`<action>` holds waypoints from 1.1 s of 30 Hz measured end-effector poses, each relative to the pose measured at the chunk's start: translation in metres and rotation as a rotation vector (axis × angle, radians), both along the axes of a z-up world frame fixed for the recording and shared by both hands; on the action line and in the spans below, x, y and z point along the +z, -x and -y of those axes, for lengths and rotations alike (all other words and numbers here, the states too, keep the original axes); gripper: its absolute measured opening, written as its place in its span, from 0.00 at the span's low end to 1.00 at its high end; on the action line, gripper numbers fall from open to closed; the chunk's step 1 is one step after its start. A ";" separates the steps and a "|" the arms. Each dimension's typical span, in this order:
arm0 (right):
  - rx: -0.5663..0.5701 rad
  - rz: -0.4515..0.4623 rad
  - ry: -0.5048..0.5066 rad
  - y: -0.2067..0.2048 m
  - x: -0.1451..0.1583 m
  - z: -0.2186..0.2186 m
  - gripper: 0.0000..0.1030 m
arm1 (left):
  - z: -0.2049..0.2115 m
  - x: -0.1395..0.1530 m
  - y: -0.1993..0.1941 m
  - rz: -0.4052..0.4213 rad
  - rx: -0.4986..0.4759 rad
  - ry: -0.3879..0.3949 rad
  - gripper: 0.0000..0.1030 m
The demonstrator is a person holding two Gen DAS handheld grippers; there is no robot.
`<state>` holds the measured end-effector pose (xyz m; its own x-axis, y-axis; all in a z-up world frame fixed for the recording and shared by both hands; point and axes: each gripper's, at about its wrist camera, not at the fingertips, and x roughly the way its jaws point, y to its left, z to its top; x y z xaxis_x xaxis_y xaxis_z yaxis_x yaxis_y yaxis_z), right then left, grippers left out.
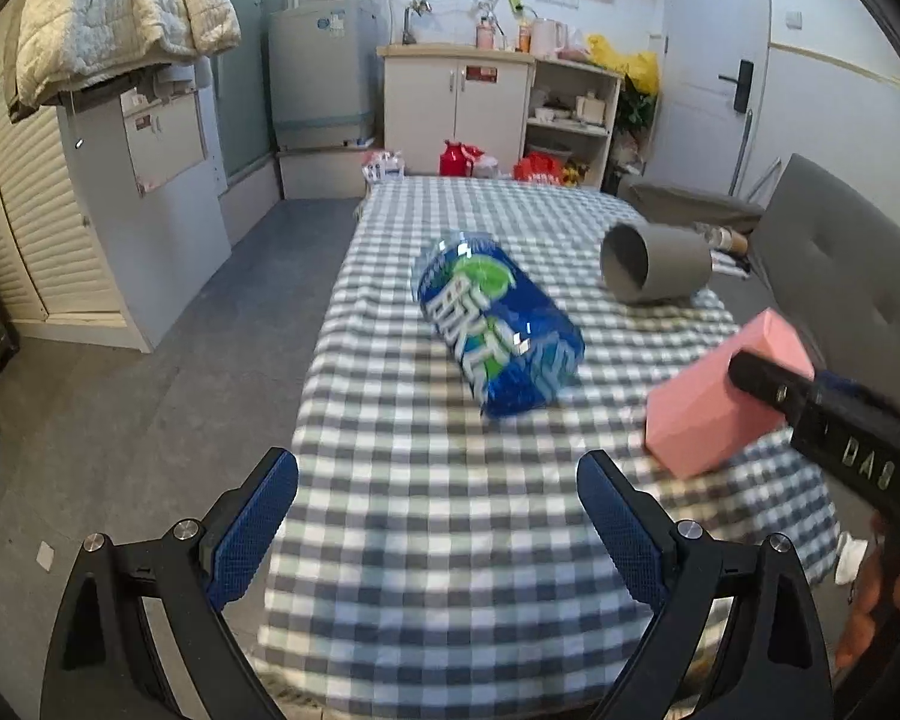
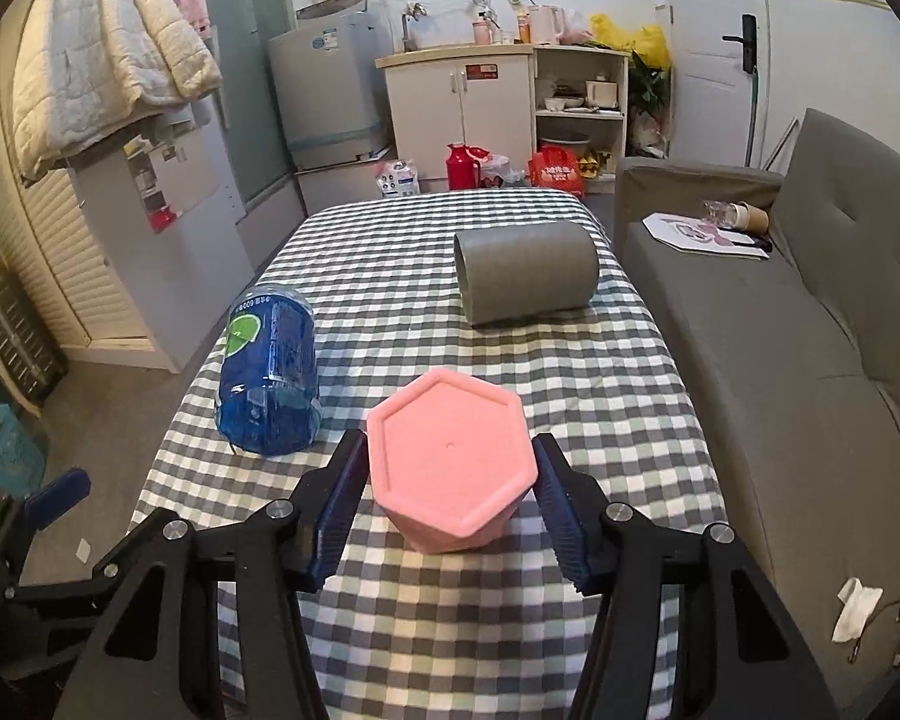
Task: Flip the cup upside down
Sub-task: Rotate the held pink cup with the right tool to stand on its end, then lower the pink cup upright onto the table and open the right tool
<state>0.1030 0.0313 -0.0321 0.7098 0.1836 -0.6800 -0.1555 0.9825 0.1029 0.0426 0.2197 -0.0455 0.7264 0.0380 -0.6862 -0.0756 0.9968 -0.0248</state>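
Note:
A pink hexagonal cup (image 2: 453, 462) stands base up on the checked tablecloth (image 2: 510, 372), between the blue pads of my right gripper (image 2: 450, 495). The left pad touches its side; a small gap shows by the right pad. In the left wrist view the pink cup (image 1: 720, 396) looks tilted, with the right gripper's finger (image 1: 768, 381) against it. My left gripper (image 1: 438, 516) is open and empty above the table's near left part.
A blue plastic bottle (image 2: 270, 372) lies on the table's left side, also in the left wrist view (image 1: 498, 324). A grey cylinder (image 2: 525, 279) lies on its side farther back. A grey sofa (image 2: 810, 348) runs along the right. Cabinets and floor items stand beyond.

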 end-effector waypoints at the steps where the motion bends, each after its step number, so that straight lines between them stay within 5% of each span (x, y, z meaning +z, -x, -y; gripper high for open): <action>1: 0.002 0.002 0.001 -0.001 -0.001 0.000 0.54 | 0.000 0.002 -0.001 0.016 0.006 -0.003 0.94; 7: 0.003 -0.020 -0.010 -0.013 -0.012 0.002 0.71 | 0.002 0.000 -0.005 0.035 0.007 -0.005 0.94; 18: 0.029 -0.095 -0.010 -0.024 -0.049 -0.004 0.71 | -0.002 -0.006 -0.012 0.001 0.026 0.016 0.94; 21: 0.042 -0.083 -0.020 -0.023 -0.048 -0.004 0.62 | 0.000 -0.006 -0.013 0.001 0.024 0.006 0.94; 33: 0.120 -0.078 -0.036 -0.019 -0.050 -0.020 0.62 | 0.000 -0.010 -0.014 -0.016 0.038 0.002 0.94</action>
<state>0.1224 0.0515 -0.0819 0.6268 0.2893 -0.7235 -0.2621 0.9527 0.1539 0.0564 0.2197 -0.0551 0.7132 0.0641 -0.6980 -0.1141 0.9932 -0.0254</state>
